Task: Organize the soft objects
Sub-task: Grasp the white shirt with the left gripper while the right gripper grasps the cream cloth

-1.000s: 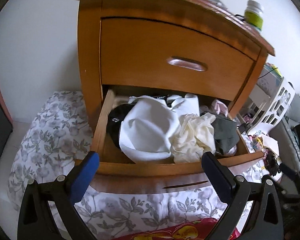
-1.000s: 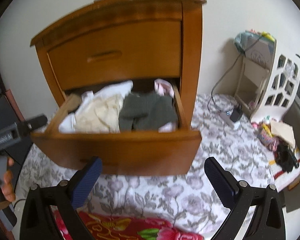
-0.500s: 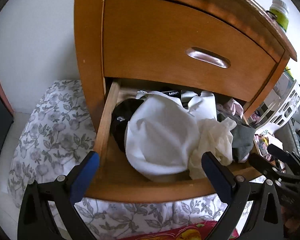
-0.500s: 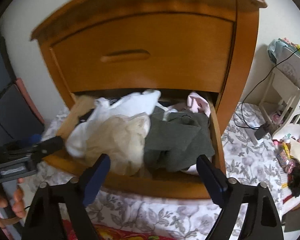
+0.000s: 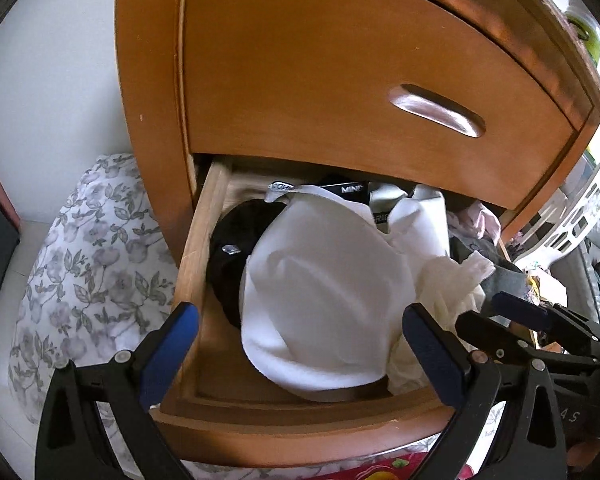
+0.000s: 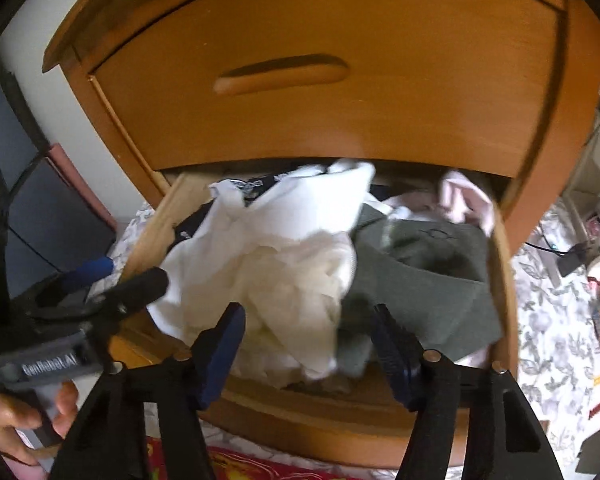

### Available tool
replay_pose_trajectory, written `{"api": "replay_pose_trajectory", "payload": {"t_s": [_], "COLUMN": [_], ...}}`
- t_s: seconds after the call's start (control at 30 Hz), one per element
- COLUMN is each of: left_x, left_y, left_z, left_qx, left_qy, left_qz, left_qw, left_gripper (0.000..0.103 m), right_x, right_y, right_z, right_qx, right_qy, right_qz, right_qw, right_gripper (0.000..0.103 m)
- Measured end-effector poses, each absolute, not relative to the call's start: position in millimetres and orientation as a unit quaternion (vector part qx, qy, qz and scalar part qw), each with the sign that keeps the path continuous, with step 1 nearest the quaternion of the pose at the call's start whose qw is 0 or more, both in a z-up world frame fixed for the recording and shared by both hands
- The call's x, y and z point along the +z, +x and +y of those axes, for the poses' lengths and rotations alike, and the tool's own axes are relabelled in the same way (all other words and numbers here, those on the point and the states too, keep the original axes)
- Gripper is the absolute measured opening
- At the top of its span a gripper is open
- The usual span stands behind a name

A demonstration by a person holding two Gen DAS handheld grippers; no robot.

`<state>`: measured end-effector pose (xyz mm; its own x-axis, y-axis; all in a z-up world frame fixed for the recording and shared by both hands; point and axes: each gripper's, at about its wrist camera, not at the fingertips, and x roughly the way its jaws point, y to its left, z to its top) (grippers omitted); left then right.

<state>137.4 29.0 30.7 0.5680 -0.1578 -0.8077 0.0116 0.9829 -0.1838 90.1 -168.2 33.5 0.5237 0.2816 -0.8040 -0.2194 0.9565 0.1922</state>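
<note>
- The open lower drawer point(image 5: 192, 264) of my smooth orange-wood nightstand point(image 5: 340, 80) is heaped with crumpled clothes: a rounded white fleece garment point(image 5: 320, 300), a crinkled cream cloth point(image 6: 296, 300), a grey knit point(image 6: 428, 280), a black piece point(image 5: 236, 256) at the left
- My left gripper point(image 5: 300, 344) stands wide open above the white garment, holding nothing
- My right gripper point(image 6: 308, 348) is closing its blue ribbed pads around the cream cloth, not yet pressing it
- Both have come closer to the drawer than a second ago
</note>
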Motion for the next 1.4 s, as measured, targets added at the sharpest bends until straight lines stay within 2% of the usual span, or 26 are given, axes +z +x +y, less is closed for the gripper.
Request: {"api": "replay_pose_trajectory", "payload": {"t_s": [0.43, 0.57, 0.77, 0.9, 1.1, 1.17, 1.27, 1.4], "left_x": [29.8, 31.0, 28.3, 26.5, 29.4, 29.8, 29.5, 29.4], "left_y": [139.2, 138.5, 139.0, 139.2, 139.7, 140.4, 141.5, 143.0], "left_z": [52.9, 55.9, 57.5, 58.3, 56.7, 55.6, 52.5, 46.1], "left_qx": [-0.017, -0.016, -0.012, -0.007, -0.008, -0.010, -0.015, -0.023], "left_qy": [-0.098, -0.105, -0.111, -0.115, -0.115, -0.114, -0.111, -0.105], "left_qz": [0.453, 0.448, 0.455, 0.458, 0.454, 0.454, 0.455, 0.458], "left_qw": [0.886, 0.888, 0.883, 0.882, 0.883, 0.884, 0.883, 0.882], "left_gripper": [0.101, 0.101, 0.101, 0.101, 0.101, 0.101, 0.101, 0.101], "right_x": [18.6, 14.2, 15.6, 16.4, 16.9, 17.6, 19.4, 21.5], "right_y": [110.1, 111.9, 108.5, 105.7, 100.9, 98.8, 96.5, 93.8], "right_z": [-143.9, -140.8, -140.6, -143.1, -147.7, -149.6, -152.9, -158.1], "right_qx": [0.148, 0.151, 0.155, 0.159, 0.162, 0.160, 0.160, 0.159], "right_qy": [0.021, 0.019, 0.006, 0.000, 0.009, 0.011, 0.017, 0.027], "right_qz": [0.483, 0.487, 0.473, 0.462, 0.449, 0.443, 0.436, 0.428], "right_qw": [0.863, 0.860, 0.868, 0.872, 0.879, 0.882, 0.885, 0.889], "right_gripper": [0.065, 0.053, 0.046, 0.046, 0.031, 0.020, 0.010, 0.006]}}
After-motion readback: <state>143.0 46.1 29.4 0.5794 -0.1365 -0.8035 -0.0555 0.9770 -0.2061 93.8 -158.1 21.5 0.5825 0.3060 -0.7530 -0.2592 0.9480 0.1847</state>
